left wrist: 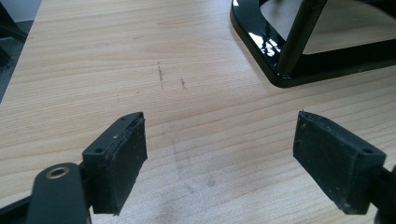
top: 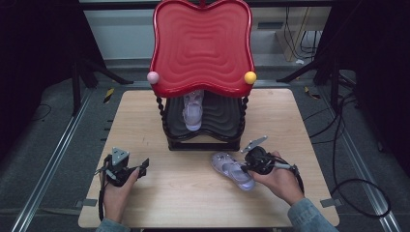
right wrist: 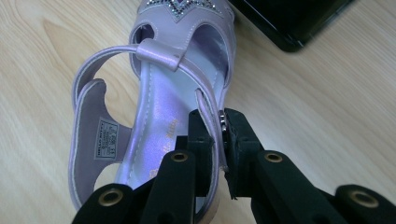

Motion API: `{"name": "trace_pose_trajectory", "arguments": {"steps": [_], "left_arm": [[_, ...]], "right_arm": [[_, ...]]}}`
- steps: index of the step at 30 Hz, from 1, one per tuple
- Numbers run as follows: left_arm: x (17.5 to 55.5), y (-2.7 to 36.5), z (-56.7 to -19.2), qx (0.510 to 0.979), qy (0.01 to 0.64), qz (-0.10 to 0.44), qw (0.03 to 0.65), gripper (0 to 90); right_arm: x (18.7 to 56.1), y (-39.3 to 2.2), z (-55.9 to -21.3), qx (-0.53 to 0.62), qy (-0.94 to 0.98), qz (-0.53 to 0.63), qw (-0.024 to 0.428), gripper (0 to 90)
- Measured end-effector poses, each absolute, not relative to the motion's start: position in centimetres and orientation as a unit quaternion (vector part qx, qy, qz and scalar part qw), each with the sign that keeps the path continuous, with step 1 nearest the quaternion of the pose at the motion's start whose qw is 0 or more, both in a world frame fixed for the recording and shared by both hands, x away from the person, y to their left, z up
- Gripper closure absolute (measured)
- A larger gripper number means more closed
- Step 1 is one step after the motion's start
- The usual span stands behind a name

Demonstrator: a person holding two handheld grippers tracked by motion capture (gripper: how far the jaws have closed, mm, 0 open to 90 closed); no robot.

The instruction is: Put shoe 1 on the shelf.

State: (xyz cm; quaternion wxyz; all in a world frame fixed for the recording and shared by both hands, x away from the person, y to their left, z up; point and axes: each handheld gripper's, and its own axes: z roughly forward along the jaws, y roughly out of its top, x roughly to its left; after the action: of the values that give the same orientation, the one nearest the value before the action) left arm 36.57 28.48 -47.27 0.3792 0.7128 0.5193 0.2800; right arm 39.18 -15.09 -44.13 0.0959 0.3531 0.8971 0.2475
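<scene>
The right gripper (right wrist: 218, 140) pinches the side wall of the lilac sandal (right wrist: 154, 116), which stretches ahead of its jaws on the table. Lift level, toe toward the shoe rack (top: 203, 140). The left gripper (left wrist: 219, 158) waits open.

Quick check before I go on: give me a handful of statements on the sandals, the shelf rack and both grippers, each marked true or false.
1. The right gripper is shut on the side wall of the lilac strappy sandal on the wooden table. True.
2. The left gripper holds a sandal. False: its jaws stand open over bare wood.
3. A second lilac sandal stands on the black lower shelf. True.
4. The red wavy top tray carries a shoe. False: nothing lies on it.
</scene>
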Motion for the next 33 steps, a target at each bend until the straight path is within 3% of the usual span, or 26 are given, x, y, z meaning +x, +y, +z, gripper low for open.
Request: {"name": "trace_pose_trajectory", "arguments": {"steps": [8, 14, 17, 25, 33], "left_arm": [[36.6, 28.3, -47.4, 0.717, 0.518, 0.278, 0.376, 16.8], [36.7, 28.0, -47.6, 0.721, 0.516, 0.273, 0.374, 16.0], [36.7, 27.9, -47.9, 0.720, 0.519, 0.270, 0.372, 14.0], [36.6, 27.9, -47.9, 0.717, 0.523, 0.271, 0.373, 12.9], [36.7, 28.0, -48.1, 0.718, 0.524, 0.270, 0.370, 13.0]], "right_arm": [[40.1, -14.9, -45.4, 0.346, 0.905, 0.232, 0.085, 80.9], [40.1, -14.9, -45.5, 0.356, 0.905, 0.219, 0.079, 66.6], [39.3, -15.1, -43.9, 0.360, 0.901, 0.221, 0.100, 57.3], [36.5, -14.7, -40.7, 0.346, 0.903, 0.229, 0.110, 58.4], [35.4, -13.1, -41.8, 0.331, 0.912, 0.226, 0.088, 59.4]]}}
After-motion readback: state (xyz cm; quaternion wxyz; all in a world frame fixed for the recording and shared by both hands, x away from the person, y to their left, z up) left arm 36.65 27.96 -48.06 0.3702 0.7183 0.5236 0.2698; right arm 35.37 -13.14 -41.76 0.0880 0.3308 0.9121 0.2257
